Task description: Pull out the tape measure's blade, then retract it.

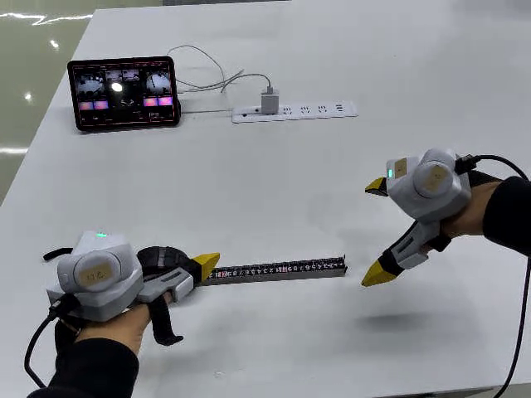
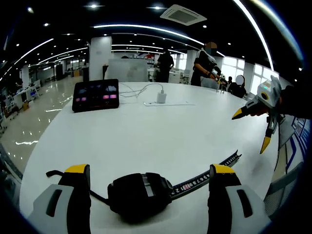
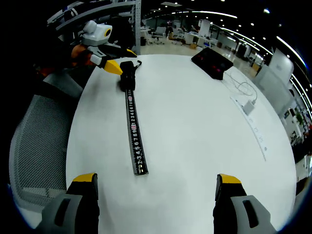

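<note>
While the blade [image 3: 134,131] lies drawn out on the worktop [image 1: 332,207], the left gripper [image 2: 149,170] straddles the tape measure case [image 2: 141,195], jaws released. The right gripper [image 3: 156,178] hovers spread beyond the tip. Retraction appears due: steady the case, free the lock.

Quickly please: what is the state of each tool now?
Left tool: open, jaws either side of the black tape measure case, not gripping.
Right tool: open, holding nothing.

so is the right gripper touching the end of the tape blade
Apart. The head view shows bare table between the right gripper and the blade, whose free end lies short of its yellow tip.
</note>
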`<state>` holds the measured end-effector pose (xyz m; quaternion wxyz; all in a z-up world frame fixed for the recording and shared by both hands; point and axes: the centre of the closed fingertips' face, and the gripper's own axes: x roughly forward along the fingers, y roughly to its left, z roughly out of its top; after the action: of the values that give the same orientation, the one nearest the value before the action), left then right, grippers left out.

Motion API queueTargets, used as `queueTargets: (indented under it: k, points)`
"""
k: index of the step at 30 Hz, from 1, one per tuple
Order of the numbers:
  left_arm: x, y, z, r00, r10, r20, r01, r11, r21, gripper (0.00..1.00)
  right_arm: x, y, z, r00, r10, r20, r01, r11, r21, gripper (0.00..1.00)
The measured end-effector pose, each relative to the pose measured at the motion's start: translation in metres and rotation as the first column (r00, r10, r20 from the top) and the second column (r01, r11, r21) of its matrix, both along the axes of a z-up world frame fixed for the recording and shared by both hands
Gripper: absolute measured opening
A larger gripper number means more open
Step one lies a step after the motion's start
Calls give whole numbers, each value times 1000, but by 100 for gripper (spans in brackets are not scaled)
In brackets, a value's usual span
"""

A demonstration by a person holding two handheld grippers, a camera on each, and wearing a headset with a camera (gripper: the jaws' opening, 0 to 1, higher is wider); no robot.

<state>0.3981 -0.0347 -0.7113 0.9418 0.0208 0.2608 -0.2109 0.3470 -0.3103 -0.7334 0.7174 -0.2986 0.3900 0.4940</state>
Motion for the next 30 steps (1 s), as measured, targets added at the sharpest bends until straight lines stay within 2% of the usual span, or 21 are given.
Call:
queueTargets:
  k: [3, 6, 9, 11, 14, 16, 19, 21, 23, 30]
  points:
    - [1, 0, -4, 1000, -6, 6, 6, 1000, 14, 99, -1, 3, -7, 1000, 10, -18, -11, 1000, -12, 99]
    - [3, 1, -8, 999, -16, 32, 14, 999, 49, 99, -3, 6, -12, 999, 28, -24, -28, 999, -22, 99]
    - [4, -1, -10, 999, -14, 32, 13, 1000, 21, 99, -5, 8, -16, 999, 35, -33, -36, 999, -28, 99]
    - [4, 0, -13, 999, -12, 31, 10, 999, 34, 99, -5, 8, -20, 998, 42, -37, -43, 999, -30, 98]
    - [4, 0, -16, 999, -15, 29, 14, 999, 35, 99, -4, 6, -23, 998, 59, -33, -60, 998, -37, 92]
    - [4, 0, -16, 999, -17, 30, 16, 999, 37, 99, -4, 6, -26, 997, 60, -40, -61, 997, -42, 92]
    - [4, 0, -15, 999, -16, 37, 15, 999, 28, 99, -4, 8, -27, 997, 72, -39, -73, 997, -37, 84]
    - [4, 3, -18, 999, -14, 34, 12, 999, 51, 99, -3, 9, -29, 996, 80, -36, -81, 996, -40, 78]
    - [4, 3, -18, 999, -10, 40, 8, 999, 44, 99, -4, 9, -32, 995, 86, -41, -88, 995, -44, 74]
    - [2, 3, -21, 999, -7, 31, 6, 999, 40, 99, -9, 14, -38, 993, 108, -53, -110, 993, -44, 63]
